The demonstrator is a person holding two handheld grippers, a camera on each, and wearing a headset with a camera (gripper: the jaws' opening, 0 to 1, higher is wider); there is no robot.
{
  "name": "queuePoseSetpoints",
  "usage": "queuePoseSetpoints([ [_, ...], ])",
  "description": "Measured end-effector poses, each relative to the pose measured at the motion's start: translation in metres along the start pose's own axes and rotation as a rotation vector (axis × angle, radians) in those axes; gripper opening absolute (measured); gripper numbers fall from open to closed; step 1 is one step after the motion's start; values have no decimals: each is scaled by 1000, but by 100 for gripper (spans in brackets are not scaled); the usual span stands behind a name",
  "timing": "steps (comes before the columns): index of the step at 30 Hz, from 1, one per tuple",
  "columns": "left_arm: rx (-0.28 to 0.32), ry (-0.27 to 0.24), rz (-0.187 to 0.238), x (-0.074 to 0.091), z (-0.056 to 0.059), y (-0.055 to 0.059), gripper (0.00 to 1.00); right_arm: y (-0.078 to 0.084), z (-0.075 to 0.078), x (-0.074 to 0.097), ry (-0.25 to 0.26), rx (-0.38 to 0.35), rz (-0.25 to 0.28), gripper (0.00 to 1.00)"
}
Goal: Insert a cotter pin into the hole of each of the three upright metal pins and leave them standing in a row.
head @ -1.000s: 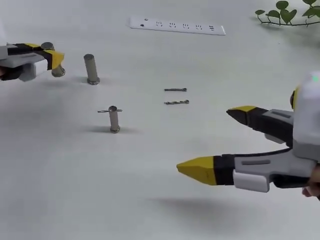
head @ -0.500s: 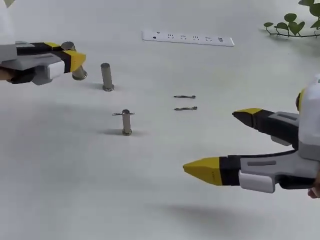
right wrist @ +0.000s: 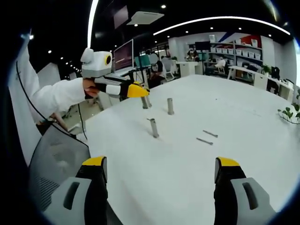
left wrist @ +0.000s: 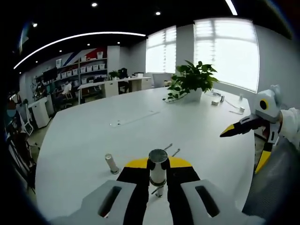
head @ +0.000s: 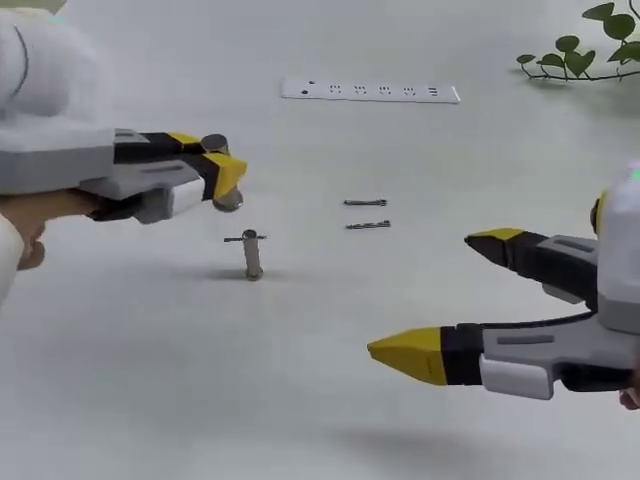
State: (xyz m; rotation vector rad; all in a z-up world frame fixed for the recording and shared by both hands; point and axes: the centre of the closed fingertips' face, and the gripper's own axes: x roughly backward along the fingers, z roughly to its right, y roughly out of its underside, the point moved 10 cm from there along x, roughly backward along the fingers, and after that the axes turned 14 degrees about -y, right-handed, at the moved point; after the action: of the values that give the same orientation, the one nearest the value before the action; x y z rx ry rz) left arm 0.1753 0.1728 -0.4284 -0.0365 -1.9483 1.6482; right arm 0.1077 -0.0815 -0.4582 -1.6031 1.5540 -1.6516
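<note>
My left gripper is shut on a plain grey metal pin, which shows upright between its jaws. Just right of and nearer than it stands a metal pin with a cotter pin through its top. A third bare metal pin stands on the white table beside the held one. Two loose cotter pins lie side by side at mid-table. My right gripper hovers open at the right, nothing between its jaws.
A white power strip lies at the far side of the table. A green plant sprig trails in at the far right. A person's sleeve and hand hold the left gripper.
My left gripper has moved to the right with the metal pin, closer to the pin that carries a cotter pin. The right gripper stays open in about the same place.
</note>
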Motion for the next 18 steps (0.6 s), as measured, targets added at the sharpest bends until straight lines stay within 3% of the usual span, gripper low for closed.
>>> queuePoseSetpoints([
  [3,-18,11,-10,-4,12,4,10,1,0,2,0,-1,2,94],
  [9,1,60,-32,-15,39,15,10,3,1,6,5,-6,5,94],
  [18,-37,76,-102,-30,62,36,10,9,4,11,11,-26,10,93],
])
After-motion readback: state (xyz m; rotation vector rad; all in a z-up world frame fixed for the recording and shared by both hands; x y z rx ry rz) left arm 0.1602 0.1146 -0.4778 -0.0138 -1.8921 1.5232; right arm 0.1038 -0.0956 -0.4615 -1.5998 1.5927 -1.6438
